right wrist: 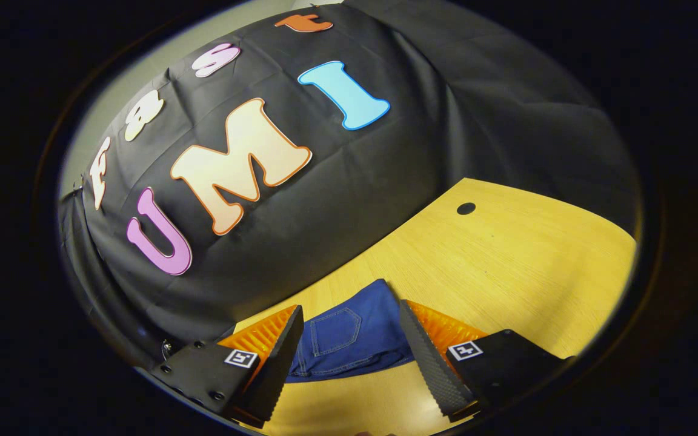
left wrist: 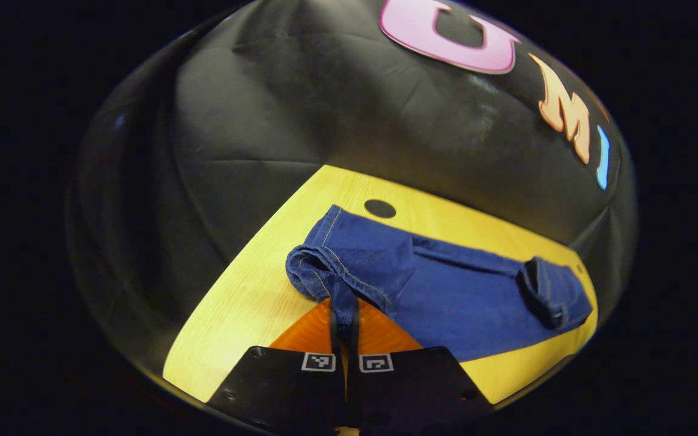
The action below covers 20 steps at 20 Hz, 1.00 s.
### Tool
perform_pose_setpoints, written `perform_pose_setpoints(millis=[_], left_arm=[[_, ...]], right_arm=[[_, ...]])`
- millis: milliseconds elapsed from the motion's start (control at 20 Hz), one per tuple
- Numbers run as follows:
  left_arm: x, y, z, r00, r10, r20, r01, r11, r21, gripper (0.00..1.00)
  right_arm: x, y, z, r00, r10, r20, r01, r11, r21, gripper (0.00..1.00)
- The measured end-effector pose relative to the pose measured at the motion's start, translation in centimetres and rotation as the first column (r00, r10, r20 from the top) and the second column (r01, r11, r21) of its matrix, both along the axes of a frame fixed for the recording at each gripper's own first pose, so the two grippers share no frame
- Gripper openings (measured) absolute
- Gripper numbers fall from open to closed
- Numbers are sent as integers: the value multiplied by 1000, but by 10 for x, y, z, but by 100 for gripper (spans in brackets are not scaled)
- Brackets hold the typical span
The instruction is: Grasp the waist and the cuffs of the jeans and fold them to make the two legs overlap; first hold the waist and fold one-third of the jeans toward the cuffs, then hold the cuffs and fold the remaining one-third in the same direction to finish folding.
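Yellow wood-grain table (right wrist: 506, 254), round dark hole (right wrist: 466, 208) near its far edge

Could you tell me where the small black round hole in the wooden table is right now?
In the left gripper view, the small black round hole sits in the yellow wooden table, just beyond the blue denim jeans.

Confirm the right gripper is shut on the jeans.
No: the right gripper is open, its fingers apart on either side of the jeans.

Dark blue jeans (left wrist: 446, 284) with pale stitching lie across a yellow wooden table, the legs stacked one over the other. One end bunches up in a raised fold, the far end curls over, and a back pocket faces up.
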State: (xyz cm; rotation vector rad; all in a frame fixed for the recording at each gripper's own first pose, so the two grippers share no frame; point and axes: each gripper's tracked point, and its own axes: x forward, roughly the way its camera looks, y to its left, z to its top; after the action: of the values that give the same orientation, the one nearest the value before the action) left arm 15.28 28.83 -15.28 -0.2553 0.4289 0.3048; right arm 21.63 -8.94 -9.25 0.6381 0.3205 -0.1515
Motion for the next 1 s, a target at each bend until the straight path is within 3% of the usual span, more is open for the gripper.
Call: perform_pose_setpoints(millis=[50, 100, 350, 550, 600, 650, 950, 1000], left_arm=[[1, -7, 11, 1000, -4, 25, 4, 1000, -6, 0], [1, -17, 25, 998, -9, 56, 10, 1000, -20, 0], [21, -114, 92, 975, -114, 190, 135, 986, -99, 0], [39, -189, 115, 957, -203, 208, 219, 974, -59, 0], [43, -211, 128, 951, -222, 215, 239, 969, -55, 0], [48, -228, 135, 947, -236, 216, 252, 966, -49, 0], [85, -333, 156, 925, -327, 194, 334, 942, -5, 0], [90, -349, 156, 920, -343, 188, 348, 937, 4, 0]], right_arm=[[0, -2, 0, 1000, 4, -2, -4, 1000, -2, 93], [1, -5, -2, 1000, 8, -6, -8, 1000, -3, 98], [0, -30, -2, 1000, 24, -13, -24, 1000, -4, 98], [3, -59, 3, 999, 43, -8, -44, 998, -42, 98], [5, -64, 3, 998, 55, -6, -56, 998, -41, 93], [4, -67, 2, 997, 71, -7, -71, 997, -32, 98], [17, -90, -11, 990, 136, -29, -135, 991, 10, 98], [18, -95, -11, 989, 143, -26, -143, 990, 14, 92]])
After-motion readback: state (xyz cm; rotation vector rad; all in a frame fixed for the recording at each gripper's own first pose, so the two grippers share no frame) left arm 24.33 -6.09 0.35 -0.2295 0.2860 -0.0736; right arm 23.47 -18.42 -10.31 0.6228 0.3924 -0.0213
